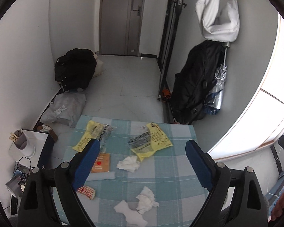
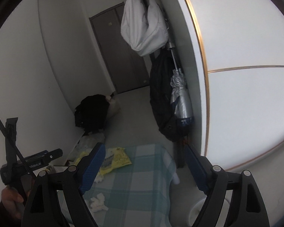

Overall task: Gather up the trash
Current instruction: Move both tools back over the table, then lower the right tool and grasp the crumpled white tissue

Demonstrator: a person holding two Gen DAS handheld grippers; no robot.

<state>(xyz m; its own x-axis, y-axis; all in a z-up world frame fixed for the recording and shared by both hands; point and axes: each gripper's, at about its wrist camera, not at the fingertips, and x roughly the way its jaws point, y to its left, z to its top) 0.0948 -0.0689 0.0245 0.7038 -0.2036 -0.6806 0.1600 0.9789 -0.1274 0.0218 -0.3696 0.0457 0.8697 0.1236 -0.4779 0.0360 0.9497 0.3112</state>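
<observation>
Left tongs (image 1: 143, 151): spread wide, empty, touching nothing, above the checked desk (image 1: 179, 170). Right tongs (image 2: 144, 155): likewise spread and empty. Trash on desk: crumpled tissues (image 1: 128, 163), yellow wrappers (image 1: 151, 141), small brown packet (image 1: 101, 162).

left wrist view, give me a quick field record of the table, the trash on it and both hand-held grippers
surface: table with blue checked cloth
yellow bags: two, far side, left and right
crumpled tissues: one mid-table, two at the near edge
small packets: brown with red heart, red-and-white wrapper
left hand-held gripper: open, nothing between its fingers
right hand-held gripper: open, holding nothing
trash collected: none visible
</observation>
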